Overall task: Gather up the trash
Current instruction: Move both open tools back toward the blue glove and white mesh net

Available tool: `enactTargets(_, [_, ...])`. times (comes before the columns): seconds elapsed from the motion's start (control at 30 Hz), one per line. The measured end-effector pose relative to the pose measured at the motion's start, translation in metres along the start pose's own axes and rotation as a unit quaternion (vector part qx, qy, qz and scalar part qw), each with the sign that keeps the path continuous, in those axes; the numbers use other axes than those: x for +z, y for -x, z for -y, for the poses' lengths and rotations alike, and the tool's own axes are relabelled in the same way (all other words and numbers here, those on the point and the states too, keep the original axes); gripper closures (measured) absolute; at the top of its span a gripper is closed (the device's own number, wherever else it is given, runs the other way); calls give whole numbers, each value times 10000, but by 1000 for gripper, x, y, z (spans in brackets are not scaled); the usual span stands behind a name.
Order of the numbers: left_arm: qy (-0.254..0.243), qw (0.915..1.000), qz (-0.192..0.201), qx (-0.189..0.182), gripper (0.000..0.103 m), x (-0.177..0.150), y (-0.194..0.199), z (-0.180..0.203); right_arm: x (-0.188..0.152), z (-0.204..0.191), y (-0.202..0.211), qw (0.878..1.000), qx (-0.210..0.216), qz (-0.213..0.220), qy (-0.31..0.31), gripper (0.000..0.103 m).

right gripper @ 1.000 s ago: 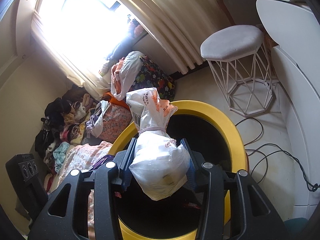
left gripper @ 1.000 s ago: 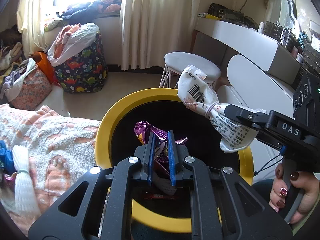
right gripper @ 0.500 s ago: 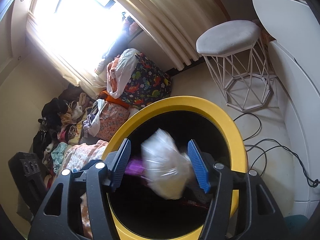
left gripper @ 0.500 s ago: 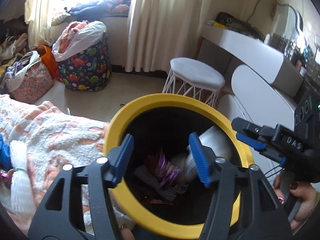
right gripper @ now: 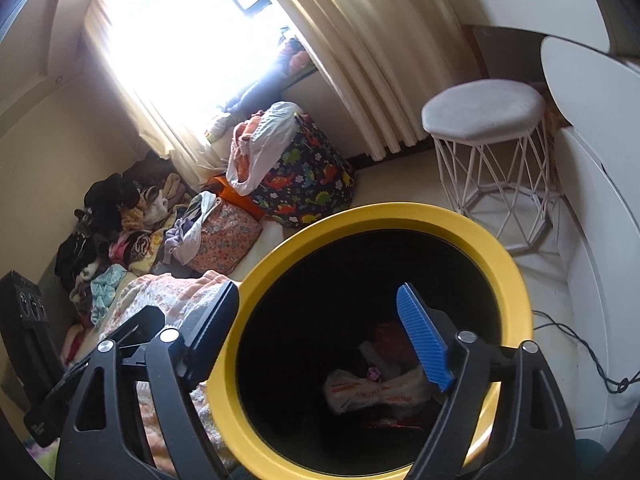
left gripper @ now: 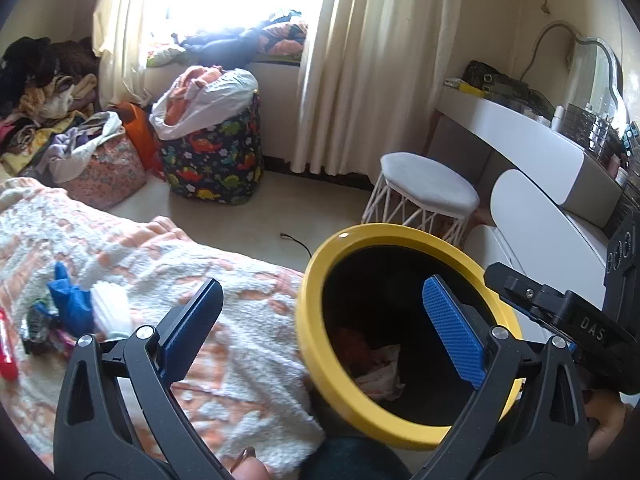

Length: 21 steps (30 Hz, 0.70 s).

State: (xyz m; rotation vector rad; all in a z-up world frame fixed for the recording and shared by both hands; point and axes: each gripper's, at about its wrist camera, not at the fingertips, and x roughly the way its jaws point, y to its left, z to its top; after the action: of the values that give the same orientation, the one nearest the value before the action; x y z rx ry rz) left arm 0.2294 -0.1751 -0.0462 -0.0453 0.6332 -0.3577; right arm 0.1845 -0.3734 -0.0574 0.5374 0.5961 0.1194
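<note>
Fleecy blanket (left gripper: 248,292) on the bed carries leftover litter (left gripper: 72,312) at far left; left tongs (left gripper: 320,328) and right tongs (right gripper: 320,340), jaws just opened and empty, hover over the yellow-rimmed bin (right gripper: 516,280), where the dropped white bag (right gripper: 372,394) lies.

A dark fabric hamper printed with coloured dinosaurs (left gripper: 214,160) stands on the floor by the cream pleated curtains (left gripper: 376,60), stuffed with a white plastic bag and orange cloth. Just beside it sits a pink floral fabric bag (left gripper: 102,174) heaped with clothes. A round grey-cushioned stool on a white wire frame (right gripper: 486,148) stands near the curved white desk (left gripper: 532,156). A fluffy white-and-peach blanket (left gripper: 224,288) covers the bed's near edge.
</note>
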Motion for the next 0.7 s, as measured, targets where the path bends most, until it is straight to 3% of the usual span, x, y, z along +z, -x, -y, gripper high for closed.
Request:
enactTargets(0.33, [111, 9994, 218, 265, 11, 3, 24, -32, -7, -27, 1, 9992, 78, 104, 384, 20])
enactTargets(0.7, [358, 9982, 396, 270, 11, 5, 37, -66, -20, -56, 1, 9966, 57, 130, 810, 19])
